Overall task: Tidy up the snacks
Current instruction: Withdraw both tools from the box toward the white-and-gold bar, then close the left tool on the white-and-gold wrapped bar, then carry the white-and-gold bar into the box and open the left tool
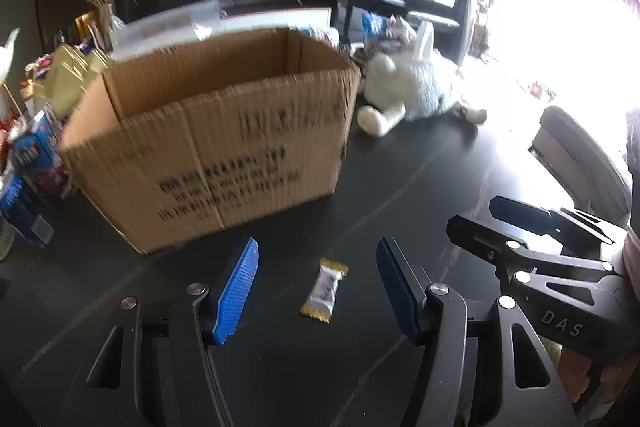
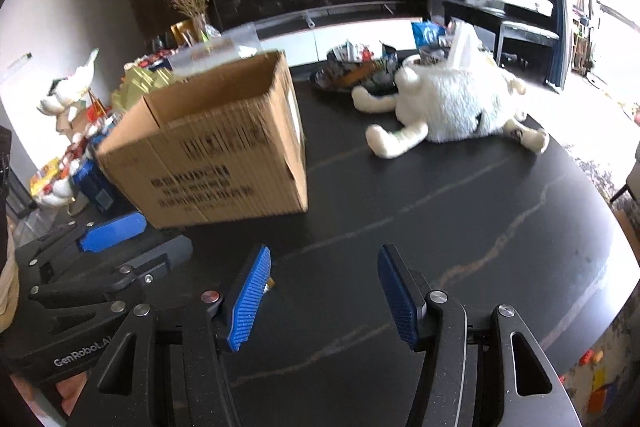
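Left gripper (image 1: 316, 291) and right gripper (image 2: 324, 293) side by side, jaws spread wide, holding nothing

Gold-white wrapped candy (image 1: 324, 290) flat on table, before open cardboard box (image 1: 216, 143).

A cardboard box (image 1: 216, 131) stands open on the table (image 1: 420, 163), toward the left and farther off than both grippers. A wrapped snack (image 1: 325, 289) lies on the table just near of the box, between the spread fingers of the left gripper (image 1: 316, 291). The right gripper (image 2: 324, 291) sits to the right of the left one, its fingers apart over bare table. A plush toy (image 2: 452, 107) lies on the table to the right of the box, well apart from the snack. A heap of snack packets (image 1: 32, 147) crowds the table left of the box, and more packets (image 2: 356, 67) lie behind the plush toy at the far edge.
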`<control>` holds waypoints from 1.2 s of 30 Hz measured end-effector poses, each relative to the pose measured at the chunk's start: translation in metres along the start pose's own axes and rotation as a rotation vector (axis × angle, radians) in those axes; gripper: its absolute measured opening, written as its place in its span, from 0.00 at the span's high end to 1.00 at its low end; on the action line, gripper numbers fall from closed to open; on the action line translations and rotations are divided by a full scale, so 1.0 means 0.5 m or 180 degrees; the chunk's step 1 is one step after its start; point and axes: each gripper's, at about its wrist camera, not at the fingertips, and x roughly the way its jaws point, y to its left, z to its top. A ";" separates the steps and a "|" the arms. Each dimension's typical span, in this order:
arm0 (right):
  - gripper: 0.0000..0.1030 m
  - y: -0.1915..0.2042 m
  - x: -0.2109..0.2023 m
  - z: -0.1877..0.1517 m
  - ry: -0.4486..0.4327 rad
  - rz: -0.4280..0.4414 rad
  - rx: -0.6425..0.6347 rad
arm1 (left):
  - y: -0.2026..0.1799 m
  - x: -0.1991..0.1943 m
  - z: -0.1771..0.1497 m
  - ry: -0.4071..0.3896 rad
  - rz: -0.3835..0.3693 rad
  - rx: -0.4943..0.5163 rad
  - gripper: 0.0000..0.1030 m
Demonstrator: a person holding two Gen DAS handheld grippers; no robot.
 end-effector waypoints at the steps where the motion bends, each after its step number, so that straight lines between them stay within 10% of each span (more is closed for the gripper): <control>1: 0.45 -0.005 0.007 -0.007 0.0037 0.0012 0.0023 | -0.003 0.010 -0.009 0.0039 -0.0015 0.0020 0.41; 11: 0.45 -0.031 0.078 -0.056 0.0321 0.0060 0.0146 | -0.011 0.084 -0.055 0.0299 -0.0159 0.0077 0.42; 36: 0.45 -0.048 0.139 -0.089 0.0517 0.0205 0.0175 | -0.027 0.176 -0.066 0.0573 0.0030 0.0128 0.80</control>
